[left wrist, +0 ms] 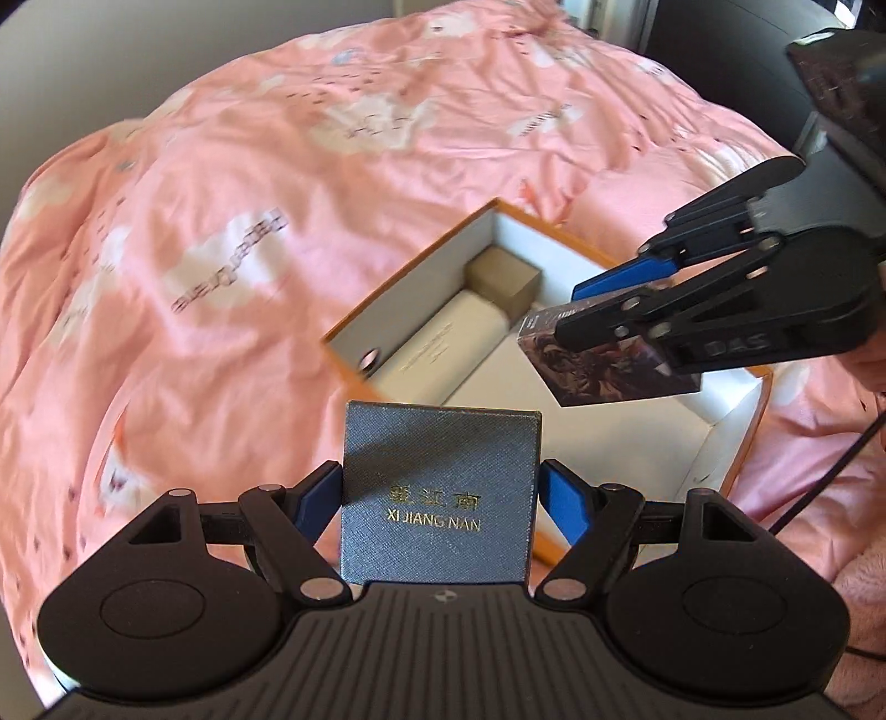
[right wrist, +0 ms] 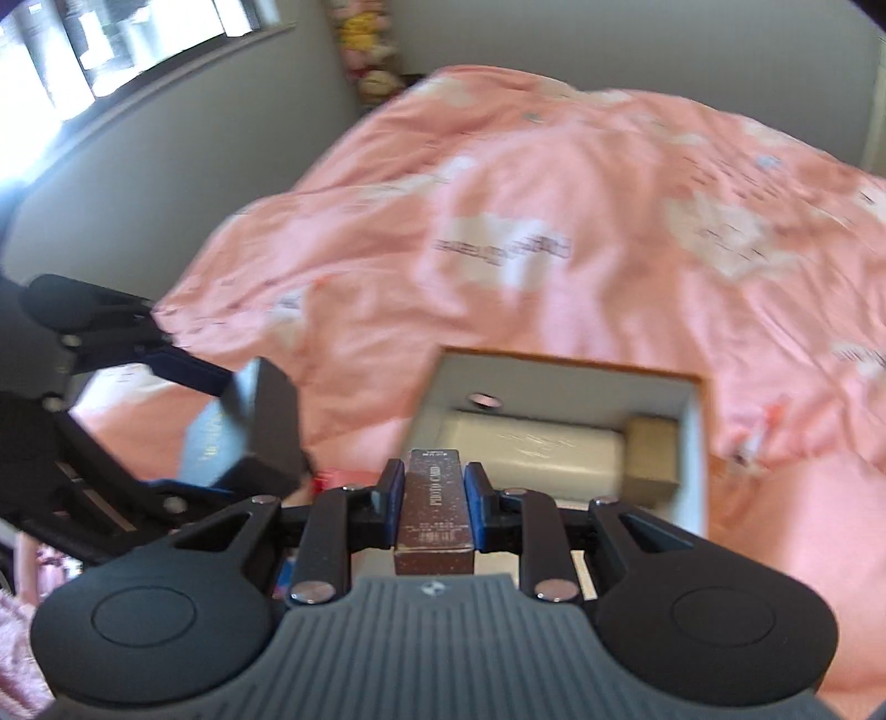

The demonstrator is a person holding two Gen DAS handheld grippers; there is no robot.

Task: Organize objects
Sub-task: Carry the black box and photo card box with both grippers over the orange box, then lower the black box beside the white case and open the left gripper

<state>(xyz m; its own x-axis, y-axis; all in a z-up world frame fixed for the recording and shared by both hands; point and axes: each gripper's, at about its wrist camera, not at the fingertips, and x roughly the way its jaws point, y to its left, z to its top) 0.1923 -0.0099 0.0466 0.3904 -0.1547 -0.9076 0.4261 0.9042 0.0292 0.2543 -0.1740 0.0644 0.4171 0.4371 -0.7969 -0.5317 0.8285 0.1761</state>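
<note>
An open orange box [left wrist: 354, 318] with a white lining lies on the pink bed; it also shows in the right wrist view [right wrist: 699, 443]. Inside it lie a white packet [left wrist: 437, 343] and a small tan box [left wrist: 506, 277]. My left gripper [left wrist: 440, 493] is shut on a grey-blue box marked XI JIANG NAN [left wrist: 440, 487], held at the orange box's near edge. My right gripper [right wrist: 432, 490] is shut on a dark brown card pack [right wrist: 434, 507], held over the orange box; the pack also shows in the left wrist view [left wrist: 603, 365].
A pink printed quilt [left wrist: 249, 194] covers the bed all round the orange box. A grey wall and a window [right wrist: 83, 50] stand at the far left in the right wrist view. Plush toys [right wrist: 371, 44] sit in the far corner.
</note>
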